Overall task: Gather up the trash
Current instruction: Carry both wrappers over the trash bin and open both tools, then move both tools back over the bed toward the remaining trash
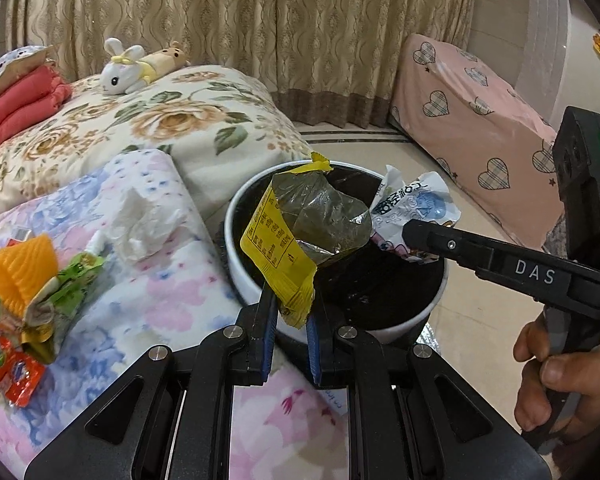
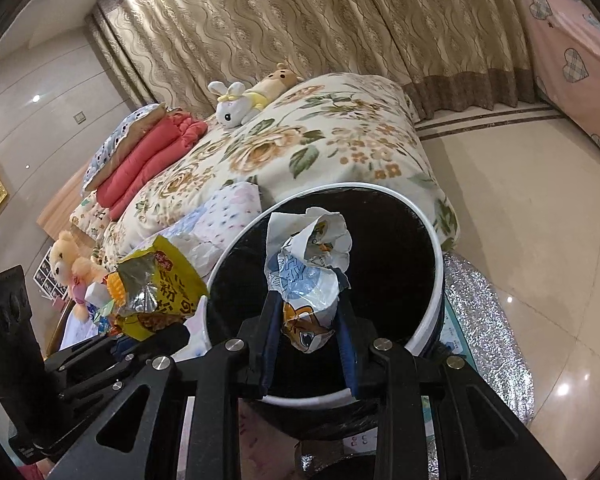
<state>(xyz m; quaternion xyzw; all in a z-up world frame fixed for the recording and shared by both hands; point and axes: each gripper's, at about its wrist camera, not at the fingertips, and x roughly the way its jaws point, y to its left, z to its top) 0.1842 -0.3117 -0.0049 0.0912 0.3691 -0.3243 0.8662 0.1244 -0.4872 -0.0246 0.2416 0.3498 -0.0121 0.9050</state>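
Note:
My left gripper (image 1: 294,308) is shut on the lower corner of a yellow and silver snack wrapper (image 1: 300,232), which stands up over the near rim of a white bin with a black liner (image 1: 236,268). My right gripper (image 2: 306,314) is shut on a crumpled white and blue wrapper (image 2: 312,276), held above the bin's mouth (image 2: 436,248). The left wrist view shows the right gripper (image 1: 418,240) coming in from the right with that white wrapper (image 1: 416,204). At the lower left of the right wrist view, the left gripper (image 2: 168,332) holds the yellow wrapper (image 2: 160,284).
More litter lies on the pastel cloth of the bed to the left: a white tissue (image 1: 148,220), an orange piece (image 1: 24,272), a green wrapper (image 1: 72,280) and red wrappers (image 1: 16,376). A floral quilt (image 1: 140,120) and plush rabbit (image 1: 124,68) lie behind. A silver mat (image 2: 484,328) lies on the tiled floor beside the bin.

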